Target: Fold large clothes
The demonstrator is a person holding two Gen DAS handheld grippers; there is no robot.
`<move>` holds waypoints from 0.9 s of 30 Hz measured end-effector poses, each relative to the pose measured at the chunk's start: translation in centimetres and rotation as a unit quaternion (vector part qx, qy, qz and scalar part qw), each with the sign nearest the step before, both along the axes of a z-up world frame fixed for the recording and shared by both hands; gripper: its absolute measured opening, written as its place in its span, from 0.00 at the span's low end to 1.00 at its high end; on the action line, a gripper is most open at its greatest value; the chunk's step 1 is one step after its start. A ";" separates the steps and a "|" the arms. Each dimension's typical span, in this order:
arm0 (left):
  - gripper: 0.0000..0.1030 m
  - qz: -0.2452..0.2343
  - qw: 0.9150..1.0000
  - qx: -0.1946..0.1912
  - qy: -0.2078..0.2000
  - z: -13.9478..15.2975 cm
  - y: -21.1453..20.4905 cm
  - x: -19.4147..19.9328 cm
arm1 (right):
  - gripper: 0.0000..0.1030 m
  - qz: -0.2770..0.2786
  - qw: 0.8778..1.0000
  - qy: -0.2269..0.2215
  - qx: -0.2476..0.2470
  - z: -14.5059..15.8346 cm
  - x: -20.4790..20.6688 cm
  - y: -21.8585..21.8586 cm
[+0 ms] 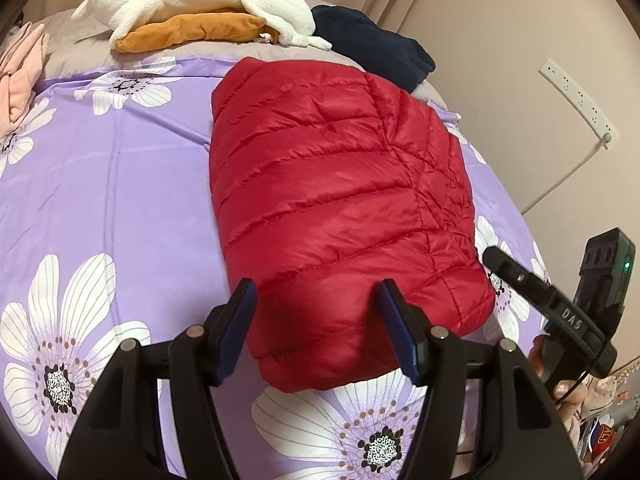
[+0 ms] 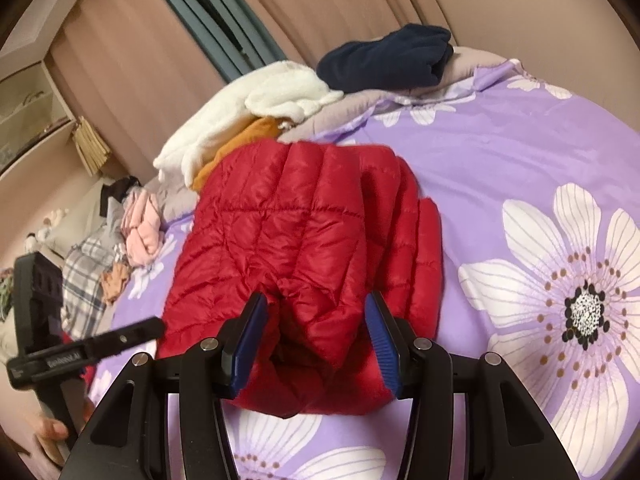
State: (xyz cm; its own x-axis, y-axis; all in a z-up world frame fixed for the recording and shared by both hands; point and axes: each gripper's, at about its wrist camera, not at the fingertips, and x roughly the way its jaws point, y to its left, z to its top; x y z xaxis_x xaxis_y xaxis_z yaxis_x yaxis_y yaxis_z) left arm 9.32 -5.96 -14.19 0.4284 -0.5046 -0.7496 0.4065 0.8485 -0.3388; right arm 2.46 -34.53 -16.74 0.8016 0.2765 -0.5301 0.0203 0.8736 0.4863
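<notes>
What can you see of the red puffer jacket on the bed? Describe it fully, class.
The red puffer jacket is shiny, quilted in stitched channels, and looks padded and nylon-like. It lies folded into a compact bundle on the purple floral bedsheet, its sleeves tucked out of sight. The left gripper and the right gripper each straddle its near edge with jaws apart; whether the pads press it is unclear.

A home bedroom: floral bedspread [image 1: 120, 184], curtains [image 2: 132, 64], piled clothes [image 1: 192, 4].

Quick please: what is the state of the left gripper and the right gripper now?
Left gripper: open, above the near edge of the red jacket, holding nothing.
Right gripper: open, fingers on both sides of a jacket fold, not pressing it.
</notes>
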 end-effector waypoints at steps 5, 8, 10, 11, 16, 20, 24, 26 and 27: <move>0.64 -0.002 1.000 0.002 0.007 -0.5 -0.3 0.4 | 0.59 -0.016 1.000 0.011 0.016 -0.1 0.8 -0.9; 0.66 -0.002 1.000 0.003 0.006 -0.6 -0.5 0.5 | 0.62 -0.014 0.998 0.005 0.058 -0.2 1.7 -2.0; 0.67 -0.003 1.000 0.005 0.005 -0.6 -0.7 0.5 | 0.63 -0.010 0.997 0.008 0.077 -0.3 2.7 -2.5; 0.67 -0.003 1.000 0.006 0.004 -0.6 -0.8 0.5 | 0.63 -0.009 0.996 0.016 0.087 -0.6 3.5 -2.8; 0.68 -0.005 1.000 0.010 0.002 -0.7 -1.0 0.4 | 0.63 0.023 0.981 0.051 0.187 -2.8 6.0 -3.6; 0.69 -0.006 1.000 0.011 0.003 -0.7 -1.2 0.5 | 0.48 0.040 0.976 0.040 0.209 -3.6 6.5 -3.0; 0.69 -0.010 1.000 0.013 -0.002 -0.4 -1.5 0.2 | 0.11 0.035 0.985 -0.001 0.170 -1.9 5.2 -2.3; 0.69 -0.013 1.000 0.009 -0.005 0.0 -1.6 -0.1 | 0.09 0.029 0.989 -0.036 0.140 0.0 4.0 -1.8; 0.69 -0.016 1.000 0.004 -0.009 0.4 -1.6 -0.3 | 0.09 0.027 0.989 -0.052 0.134 0.8 3.5 -1.7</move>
State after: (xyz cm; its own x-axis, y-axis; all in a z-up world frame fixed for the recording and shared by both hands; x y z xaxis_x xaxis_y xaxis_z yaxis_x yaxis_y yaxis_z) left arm 9.07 -7.59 -13.82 0.4255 -0.5130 -0.7455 0.4404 0.8370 -0.3246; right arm 5.96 -36.22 -15.92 0.8286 0.4394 -0.3469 -0.0848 0.7110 0.6980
